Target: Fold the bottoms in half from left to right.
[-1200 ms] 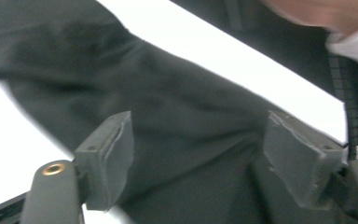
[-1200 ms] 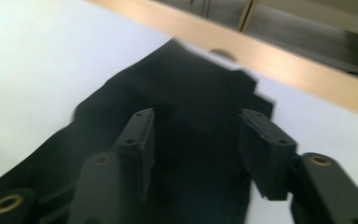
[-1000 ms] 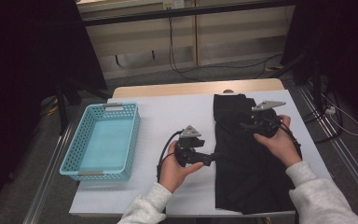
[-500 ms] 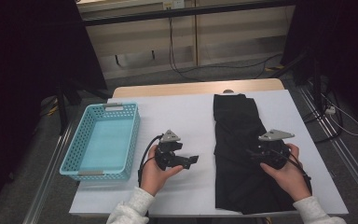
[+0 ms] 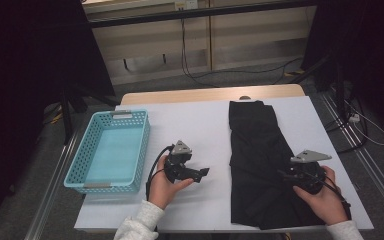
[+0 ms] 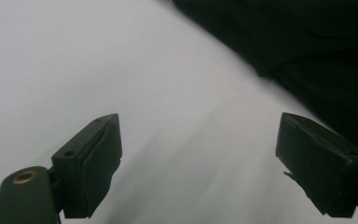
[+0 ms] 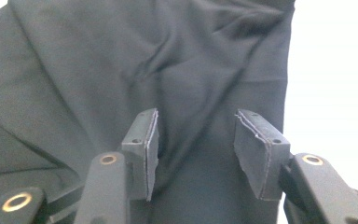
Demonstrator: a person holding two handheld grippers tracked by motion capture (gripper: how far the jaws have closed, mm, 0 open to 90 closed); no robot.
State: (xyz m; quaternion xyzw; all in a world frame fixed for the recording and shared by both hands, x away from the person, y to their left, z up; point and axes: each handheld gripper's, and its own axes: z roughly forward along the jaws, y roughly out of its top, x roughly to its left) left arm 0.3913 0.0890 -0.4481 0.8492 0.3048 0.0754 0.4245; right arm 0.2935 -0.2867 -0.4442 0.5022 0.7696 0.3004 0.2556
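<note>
A long black garment [image 5: 260, 145] lies flat along the right half of the white table [image 5: 200, 125]. My right gripper [image 5: 284, 175] hovers low over its near part, pointing left. In the right gripper view the jaws [image 7: 196, 126] stand apart above wrinkled black cloth [image 7: 121, 56]; they have just been closing, and no fold is pinched between the pads. My left gripper [image 5: 202, 173] is held over bare table left of the garment. Its jaws [image 6: 198, 135] are wide open with nothing between them, and the garment's edge [image 6: 317, 56] lies ahead to the right.
A light blue mesh basket [image 5: 111, 150] stands empty at the table's left side. The white table top [image 6: 74, 56] between basket and garment is bare. Dark curtains, cables and floor rails surround the table.
Both hands have drawn back toward the near edge of the table. The right gripper went from the garment's far part to its near part, and its jaws narrowed. The left gripper shifted left.
</note>
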